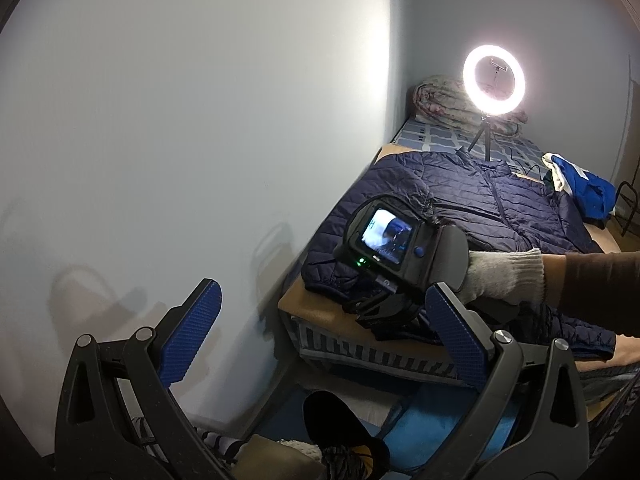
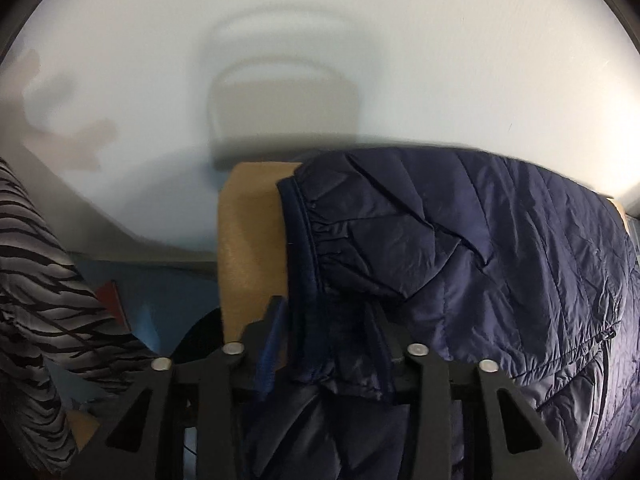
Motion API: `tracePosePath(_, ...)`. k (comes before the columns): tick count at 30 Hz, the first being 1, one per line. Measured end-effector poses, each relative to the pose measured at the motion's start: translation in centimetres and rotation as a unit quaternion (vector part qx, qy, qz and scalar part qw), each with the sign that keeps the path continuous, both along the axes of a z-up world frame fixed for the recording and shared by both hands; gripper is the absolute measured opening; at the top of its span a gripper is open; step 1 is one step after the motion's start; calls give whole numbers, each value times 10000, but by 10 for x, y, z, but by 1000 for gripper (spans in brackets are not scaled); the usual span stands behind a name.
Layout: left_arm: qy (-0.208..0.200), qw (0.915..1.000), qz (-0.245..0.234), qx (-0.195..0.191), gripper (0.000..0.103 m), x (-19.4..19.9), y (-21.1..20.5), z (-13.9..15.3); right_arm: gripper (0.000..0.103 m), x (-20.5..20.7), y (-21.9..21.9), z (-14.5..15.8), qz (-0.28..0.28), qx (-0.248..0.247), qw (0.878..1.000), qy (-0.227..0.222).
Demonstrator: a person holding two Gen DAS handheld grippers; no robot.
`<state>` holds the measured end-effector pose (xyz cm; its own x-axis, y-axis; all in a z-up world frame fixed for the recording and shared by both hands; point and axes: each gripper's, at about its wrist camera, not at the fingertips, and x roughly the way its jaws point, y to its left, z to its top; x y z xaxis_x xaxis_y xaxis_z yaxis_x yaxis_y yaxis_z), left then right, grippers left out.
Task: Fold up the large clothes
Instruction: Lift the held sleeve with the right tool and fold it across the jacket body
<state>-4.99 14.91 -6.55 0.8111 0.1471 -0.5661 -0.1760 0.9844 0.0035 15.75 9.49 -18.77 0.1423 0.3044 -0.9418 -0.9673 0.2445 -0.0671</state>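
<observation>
A navy quilted jacket [image 1: 500,208] lies spread face up on a tan-topped bed [image 1: 312,308] against the wall. My right gripper [image 1: 372,316], held by a gloved hand [image 1: 504,280], points down at the jacket's near corner. In the right wrist view the elastic cuff of the jacket [image 2: 480,260] is bunched between the fingers of the right gripper [image 2: 332,312]; the fabric fills the gap and hides the right pad. My left gripper [image 1: 322,288] hangs open in front of the bed's corner, with nothing between its blue pads [image 1: 192,332].
A lit ring light [image 1: 494,78] on a small tripod stands beyond the jacket's collar. A rolled quilt [image 1: 440,100] lies at the bed's head, and blue and white clothes [image 1: 580,188] lie at the right. The white wall runs along the left. Zebra-striped fabric [image 2: 40,280] is at the left.
</observation>
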Motion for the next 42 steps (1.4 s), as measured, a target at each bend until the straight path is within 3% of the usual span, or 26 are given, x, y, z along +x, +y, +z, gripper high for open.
tracePosePath(3, 8, 10000, -33, 43, 103, 8, -3, 1, 11, 0, 3, -2, -119, 125, 9998, 74)
tracePosePath(9, -105, 9998, -116, 105, 103, 25, -10, 16, 8, 37, -15, 31, -768, 810, 9917, 634)
tracePosePath(13, 16, 9991, -395, 167, 103, 49, -24, 27, 8, 65, -44, 63, -1241, 1375, 9791, 842)
tracePosePath(19, 195, 9951, -963, -70, 103, 99, -53, 48, 8, 124, -107, 111, -2203, 2158, 9467, 934)
tracePosePath(27, 300, 9897, -1385, -180, 103, 190, -99, 62, 8, 205, -216, 141, -3612, 2738, 8874, 843)
tracePosePath(32, 138, 9898, -1393, -276, 103, 225, -111, 51, 7, 250, -271, 136, -4290, 2718, 8582, 745)
tracePosePath(36, 513, 9870, -1367, -676, 103, 244, -110, 29, 7, 268, -322, 127, -4682, 2694, 8394, 599)
tracePosePath(42, 422, 9909, -1221, -384, 103, 252, -117, 25, 7, 306, -385, 109, -5208, 2620, 8124, 87)
